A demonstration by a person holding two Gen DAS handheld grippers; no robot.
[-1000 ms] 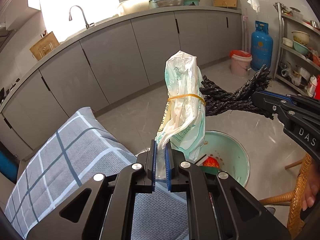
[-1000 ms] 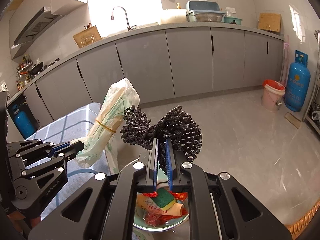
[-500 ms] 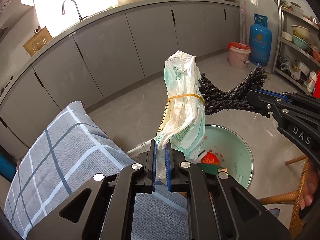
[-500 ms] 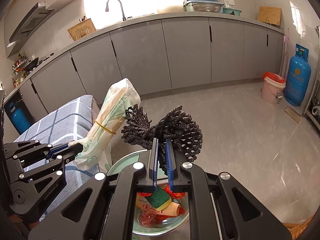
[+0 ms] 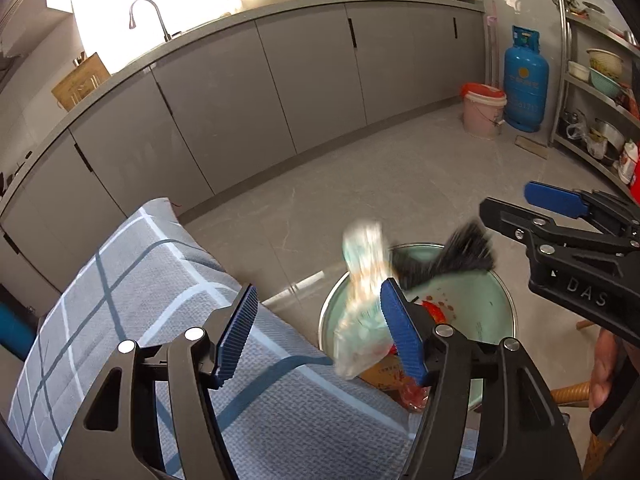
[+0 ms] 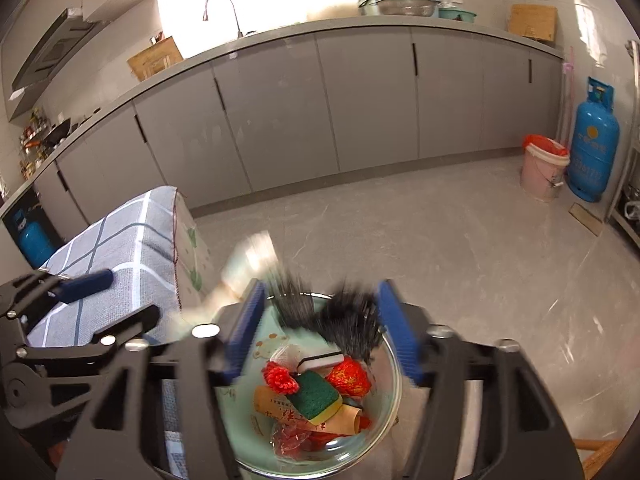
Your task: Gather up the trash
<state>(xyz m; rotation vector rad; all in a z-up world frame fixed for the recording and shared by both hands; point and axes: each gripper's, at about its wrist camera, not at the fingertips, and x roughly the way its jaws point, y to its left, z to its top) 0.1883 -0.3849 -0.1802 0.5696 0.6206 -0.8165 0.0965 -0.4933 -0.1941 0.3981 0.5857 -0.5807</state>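
In a grey-cabinet kitchen, the left gripper [image 5: 316, 332] and right gripper [image 6: 320, 330], jaws opening, drop a plastic bag [image 5: 362, 300] and black bundle [image 6: 344, 316] toward the near, part-filled green basin [image 6: 390, 404].

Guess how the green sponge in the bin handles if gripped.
The sponge probably squashes between pads: foam body under a scouring face. Likely light; it rests atop loose wrappers without sinking. It lies tilted in the bin, so it may shift when touched.
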